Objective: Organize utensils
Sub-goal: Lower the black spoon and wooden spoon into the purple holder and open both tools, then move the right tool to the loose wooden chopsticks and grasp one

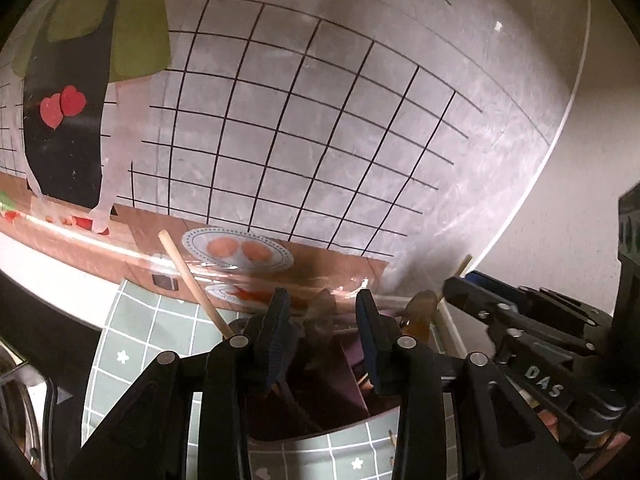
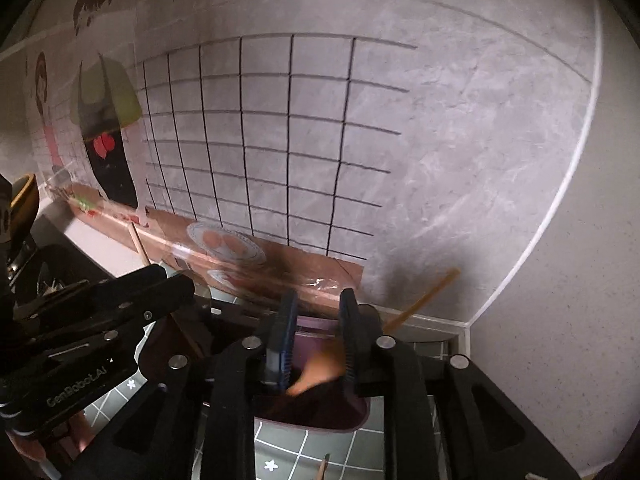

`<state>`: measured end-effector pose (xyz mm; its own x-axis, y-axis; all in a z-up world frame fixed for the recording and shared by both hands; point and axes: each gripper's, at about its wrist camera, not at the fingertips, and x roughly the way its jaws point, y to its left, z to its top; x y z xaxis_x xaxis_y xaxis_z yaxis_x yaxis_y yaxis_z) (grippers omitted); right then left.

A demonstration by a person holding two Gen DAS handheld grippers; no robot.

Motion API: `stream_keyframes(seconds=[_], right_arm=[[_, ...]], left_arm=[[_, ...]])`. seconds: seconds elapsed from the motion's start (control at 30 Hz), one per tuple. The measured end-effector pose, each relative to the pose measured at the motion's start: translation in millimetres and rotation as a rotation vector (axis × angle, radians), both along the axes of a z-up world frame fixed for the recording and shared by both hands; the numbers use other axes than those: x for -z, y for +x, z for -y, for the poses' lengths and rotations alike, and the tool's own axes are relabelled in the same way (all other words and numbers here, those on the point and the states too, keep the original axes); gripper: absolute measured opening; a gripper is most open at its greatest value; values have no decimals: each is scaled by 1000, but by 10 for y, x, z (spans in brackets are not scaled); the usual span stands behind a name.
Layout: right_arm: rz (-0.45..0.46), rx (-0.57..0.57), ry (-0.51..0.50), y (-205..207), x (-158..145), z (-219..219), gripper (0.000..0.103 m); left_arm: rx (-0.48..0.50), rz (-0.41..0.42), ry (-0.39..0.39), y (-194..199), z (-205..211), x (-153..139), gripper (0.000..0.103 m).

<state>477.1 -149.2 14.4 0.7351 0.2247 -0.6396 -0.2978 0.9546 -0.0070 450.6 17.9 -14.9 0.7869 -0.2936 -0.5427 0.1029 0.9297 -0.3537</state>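
Note:
A green checked utensil holder with purple inner compartments stands against the wall, right below both grippers. My left gripper hangs over its opening with the jaws apart; a blurred brownish utensil sits between them, and I cannot tell if it is gripped. A wooden chopstick leans out of the holder to the left. My right gripper is over the right compartment, jaws apart, with a blurred orange-tan spoon-like utensil dropping between them. A wooden stick pokes out to the right.
A wall sticker with a grid and cartoon cook covers the tiled wall behind. The right gripper's body crowds the holder's right side. A metal pot rim is at far left. The room corner lies to the right.

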Motion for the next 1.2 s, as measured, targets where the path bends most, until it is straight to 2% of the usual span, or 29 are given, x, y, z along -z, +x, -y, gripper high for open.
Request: stream_keyframes(seconds=[0.1,0.23,0.33,0.47,0.57,0.67,0.87,0.93,1.07,1.13,1.2], right_arm=[[24,34,20,-102,-125,116,22],[76,129,28,-401,-292,358,38],[106,202,24,-674,-318,521,46],[107,258,-12,-1031,-229,659,47],[83,279,-31,-1320,-104,746,47],[29,305,11,-1570,57,864,47],[-83,337,90,-1992,434,1093,48],[-134,344,120,-2118,564,1182,48],[-169,317,162,-2358,760,1239,48],[-183,299,156,-2469,848,1216,48],[-213,274,103,-2555,940,1149,48]], left_arm=[[-26,9,-7,-105,-67,-108,39],[-95,-9,45,-360,-126,-187,39],[-62,-42,60,-602,-113,-125,39],[1,-88,65,-966,-47,35,39],[41,-93,98,-1245,63,132,39],[98,-101,134,-1569,237,270,39],[214,-165,163,-2021,561,630,39],[225,-197,162,-2104,628,747,39],[201,-245,157,-2203,675,906,39],[178,-261,140,-2247,654,947,39],[171,-266,121,-2326,646,962,39]])
